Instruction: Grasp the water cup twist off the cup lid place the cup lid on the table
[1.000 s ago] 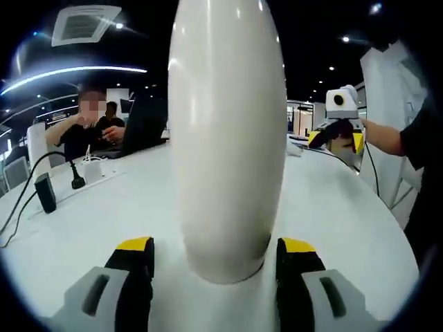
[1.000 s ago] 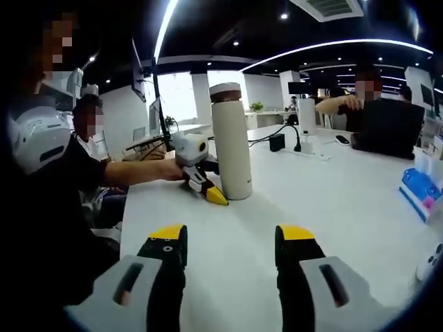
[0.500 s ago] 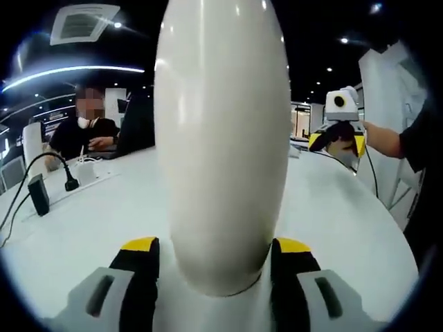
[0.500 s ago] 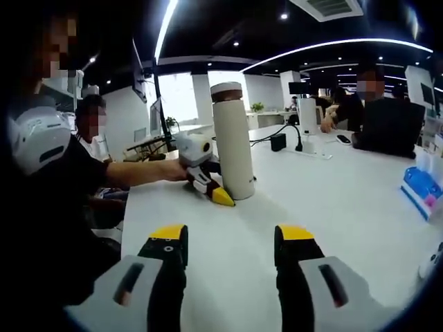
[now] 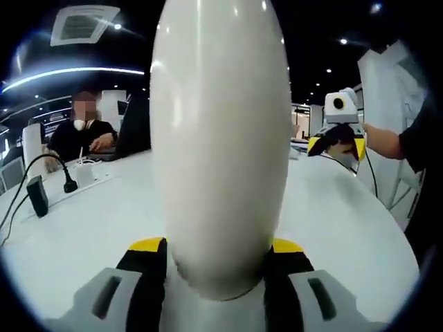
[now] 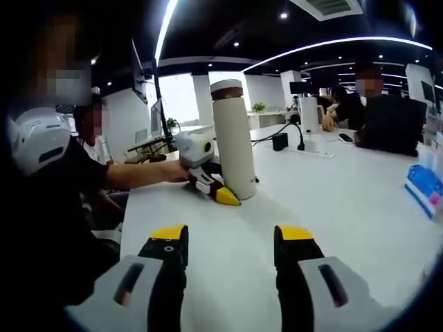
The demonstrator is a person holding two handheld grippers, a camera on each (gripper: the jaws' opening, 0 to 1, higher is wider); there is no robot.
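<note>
So from where I'm standing this is basically the very start of the job. In the left gripper view the water cup (image 5: 220, 152) is right up against the lens, a tall cream-white bottle standing upright on the white table (image 5: 90, 228), and the left gripper (image 5: 216, 250) has its two yellow-tipped jaws hugging the lower body from either side. They look pressed onto it, though the bulge of the bottle covers the exact contact, so I'd call it a grip just about made rather than proven. Off to the right of that view you can spot the right gripper (image 5: 336, 142) held up in a person's hand, well away from the cup, plus a power strip (image 5: 76, 181) with cables on the far left of the table. Swap to the right gripper view and the whole picture makes more sense — the water cup (image 6: 233, 142) stands out in the middle of the table, its cup lid (image 6: 226, 88) with the brownish band still screwed on top, and the left gripper (image 6: 208, 181) is nestled at its base. The right gripper (image 6: 230, 238) has its jaws spread wide with nothing between them, well short of the cup. So my read: the grasp is done or nearly done, while the twisting off and setting the lid on the table (image 6: 346, 207) are both still to come.
</note>
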